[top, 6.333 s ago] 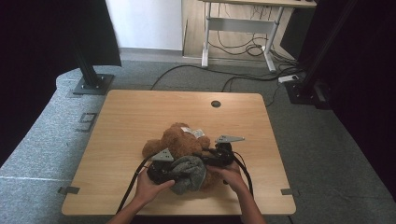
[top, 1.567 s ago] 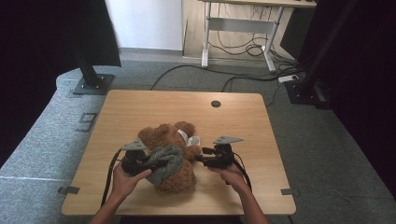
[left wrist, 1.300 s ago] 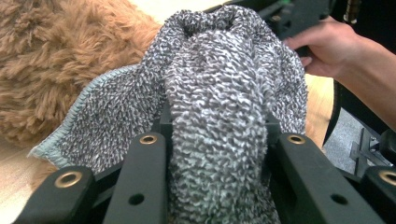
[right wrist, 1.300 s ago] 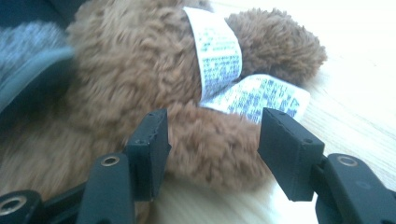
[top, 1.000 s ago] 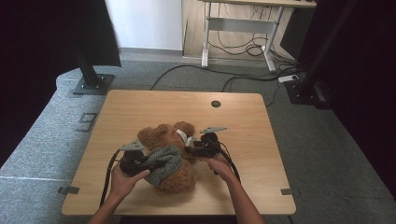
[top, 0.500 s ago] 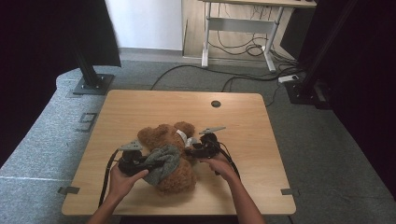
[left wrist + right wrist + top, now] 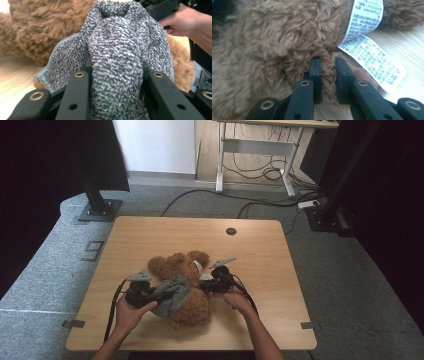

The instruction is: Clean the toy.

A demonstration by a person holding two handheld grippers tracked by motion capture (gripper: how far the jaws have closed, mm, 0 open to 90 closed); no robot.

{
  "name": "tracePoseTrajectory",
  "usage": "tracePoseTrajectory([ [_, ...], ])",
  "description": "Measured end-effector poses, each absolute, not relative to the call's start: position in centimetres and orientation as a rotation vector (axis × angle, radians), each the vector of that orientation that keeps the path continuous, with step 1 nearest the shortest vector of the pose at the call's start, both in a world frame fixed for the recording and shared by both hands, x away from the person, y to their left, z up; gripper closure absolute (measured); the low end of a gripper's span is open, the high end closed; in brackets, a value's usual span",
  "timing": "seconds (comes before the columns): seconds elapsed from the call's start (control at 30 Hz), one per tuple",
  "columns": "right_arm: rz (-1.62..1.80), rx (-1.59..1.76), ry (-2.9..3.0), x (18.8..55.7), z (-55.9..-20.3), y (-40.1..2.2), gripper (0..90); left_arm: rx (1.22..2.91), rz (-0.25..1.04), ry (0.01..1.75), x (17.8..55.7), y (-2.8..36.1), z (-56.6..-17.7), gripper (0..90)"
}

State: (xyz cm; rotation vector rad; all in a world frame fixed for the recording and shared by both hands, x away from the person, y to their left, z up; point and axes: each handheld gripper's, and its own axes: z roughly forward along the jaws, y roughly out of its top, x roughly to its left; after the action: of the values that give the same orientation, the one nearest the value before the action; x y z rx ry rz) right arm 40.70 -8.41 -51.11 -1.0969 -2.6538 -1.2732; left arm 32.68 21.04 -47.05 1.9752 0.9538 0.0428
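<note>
On the table (image 7: 150, 232) the teddy bear (image 7: 181, 270) lay near my edge, with the grey knitted cloth (image 7: 172, 292) draped over its lower body. My left gripper (image 7: 140, 292) was clamped on a bunched fold of that cloth, the knit squeezed between the two jaws. About a second and a half earlier my right gripper (image 7: 212, 282) had hung clear of the bear's side; since then I had brought it in, and it sat narrowed onto a tuft of brown fur just beside the white label (image 7: 367, 37). I judged that grip pinned the bear, so the left could pull the cloth along its body without dragging the toy.
</note>
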Motion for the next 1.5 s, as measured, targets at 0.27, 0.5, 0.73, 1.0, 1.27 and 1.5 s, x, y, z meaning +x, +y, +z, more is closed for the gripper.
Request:
tracePoseTrajectory([
  [0.27, -1.321, -1.080, -2.644, 38.6, -51.2, -10.7, 79.6, 1.986, 0.036, 0.970, 33.1, 20.8, -47.5, 66.0],
  [0.5, -1.331, -1.039, -2.654, 37.1, -51.1, -11.1, 79.5, 1.987, 0.037, 0.985, 33.5, 20.9, -47.7, 66.1],
  [0.73, -1.402, -1.107, -2.665, 37.2, -50.2, -11.9, 65.8, 1.984, 0.036, 0.992, 33.5, 21.1, -47.8, 66.1],
  [1.0, -1.514, -1.221, -2.615, 38.7, -47.1, -11.5, 42.3, 1.982, 0.034, 0.989, 33.5, 21.1, -47.8, 66.1],
  [1.27, -1.489, -1.197, -2.620, 41.4, -45.1, -7.0, 29.5, 1.980, 0.037, 0.986, 33.3, 21.1, -47.7, 66.1],
  [1.5, -1.403, -1.173, -2.683, 43.8, -44.9, -3.8, 24.9, 1.979, 0.038, 0.987, 33.2, 21.2, -47.7, 66.1],
])
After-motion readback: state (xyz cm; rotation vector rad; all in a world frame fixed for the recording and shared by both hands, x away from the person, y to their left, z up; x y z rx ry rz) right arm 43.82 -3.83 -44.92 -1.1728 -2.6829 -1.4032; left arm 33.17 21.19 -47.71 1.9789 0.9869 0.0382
